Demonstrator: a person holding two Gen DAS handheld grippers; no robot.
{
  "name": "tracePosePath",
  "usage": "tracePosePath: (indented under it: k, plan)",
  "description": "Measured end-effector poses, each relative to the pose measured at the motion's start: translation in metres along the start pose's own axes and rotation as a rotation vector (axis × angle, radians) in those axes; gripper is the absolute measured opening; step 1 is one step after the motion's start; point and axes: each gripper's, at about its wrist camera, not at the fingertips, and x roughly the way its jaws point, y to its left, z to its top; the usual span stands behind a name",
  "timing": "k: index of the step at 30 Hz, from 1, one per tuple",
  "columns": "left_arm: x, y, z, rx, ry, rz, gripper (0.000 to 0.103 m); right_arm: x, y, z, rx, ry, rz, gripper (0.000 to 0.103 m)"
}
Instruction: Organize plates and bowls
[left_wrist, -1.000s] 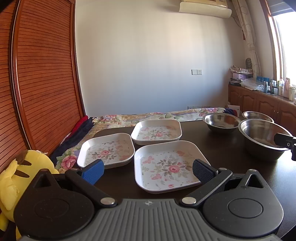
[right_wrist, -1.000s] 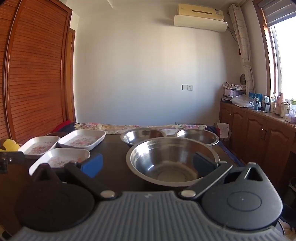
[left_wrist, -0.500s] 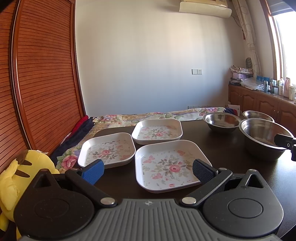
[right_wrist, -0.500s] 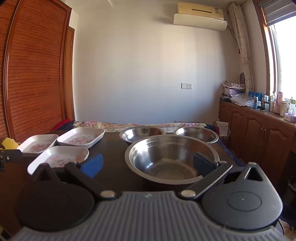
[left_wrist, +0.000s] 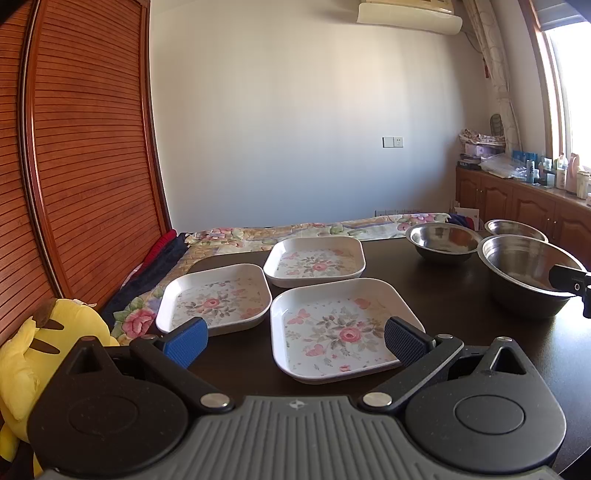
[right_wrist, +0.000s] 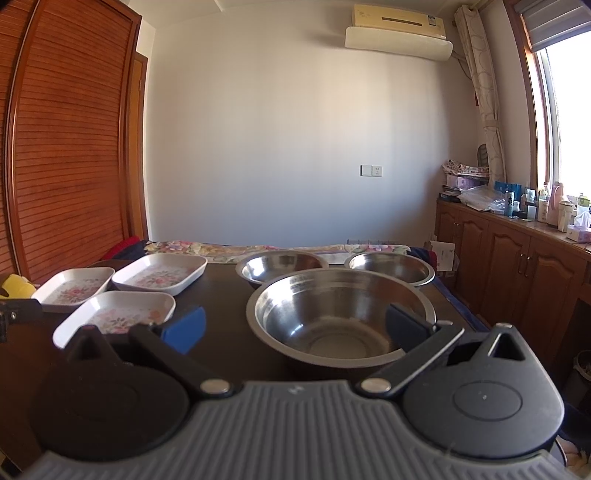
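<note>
Three white square plates with flower prints lie on the dark table (left_wrist: 436, 295): a near plate (left_wrist: 340, 328), a left plate (left_wrist: 216, 297) and a far plate (left_wrist: 316, 260). My left gripper (left_wrist: 295, 341) hovers open just in front of the near plate, nothing between its fingers. Three steel bowls stand to the right: a large bowl (right_wrist: 340, 314), a middle bowl (right_wrist: 282, 266) and a far right bowl (right_wrist: 391, 267). My right gripper (right_wrist: 295, 330) is open and empty, in front of the large bowl. The same plates (right_wrist: 116, 314) show at the left of the right wrist view.
A yellow plush toy (left_wrist: 33, 354) sits off the table's left edge. A flowered cloth (left_wrist: 295, 230) lies beyond the far edge. A slatted wooden door (left_wrist: 81, 147) stands at left, and wooden cabinets (right_wrist: 517, 258) with bottles line the right wall.
Both grippers have shifted only slightly; the plates and bowls sit a touch higher in view. Nothing was taken hold of or moved.
</note>
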Motion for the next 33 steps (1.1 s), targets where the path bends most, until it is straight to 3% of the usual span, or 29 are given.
tracePosePath:
  k: [33]
  plan:
    - [0.0018, -0.0021, -0.0061, 0.004, 0.021, -0.005, 0.103, -0.0002, -0.0007, -0.0004, -0.002, 0.007, 0.001, 0.103]
